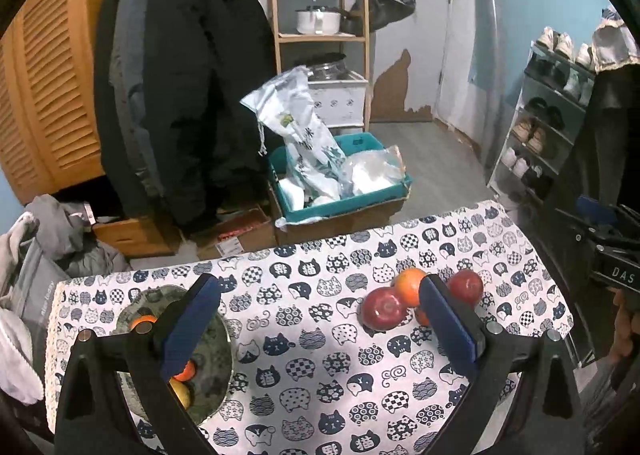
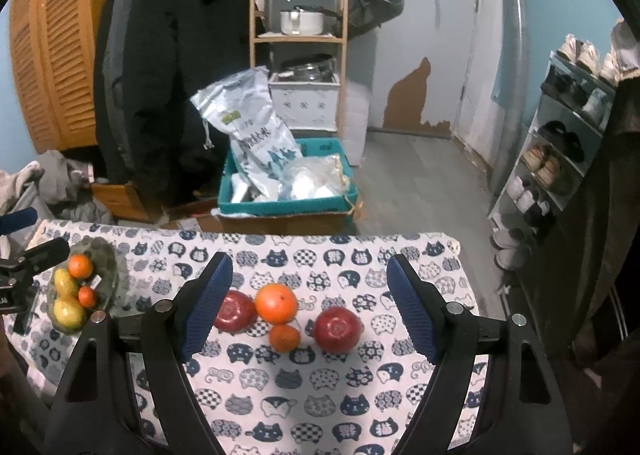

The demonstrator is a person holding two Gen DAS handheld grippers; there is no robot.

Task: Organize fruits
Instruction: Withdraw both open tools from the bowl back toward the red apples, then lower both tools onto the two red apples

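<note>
On the cat-print tablecloth [image 2: 320,379] lie two red apples [image 2: 337,329] [image 2: 236,311], a large orange [image 2: 277,303] and a small tangerine [image 2: 284,337]. My right gripper [image 2: 310,303] is open above them, its blue pads either side of the group. A dark patterned plate [image 2: 105,261] at the left holds two oranges and two yellow fruits [image 2: 66,282]. My left gripper [image 1: 320,319] is open and empty between the plate [image 1: 212,367] and the loose fruit; its right pad hides part of the tangerine [image 1: 421,317]. Both apples [image 1: 382,309] [image 1: 466,287] show there.
The table's far edge drops to the floor, where a teal bin [image 2: 280,207] with bags sits on cardboard boxes. A black coat hangs at the back left, a wooden shelf stands behind, a shoe rack [image 2: 560,159] stands at the right.
</note>
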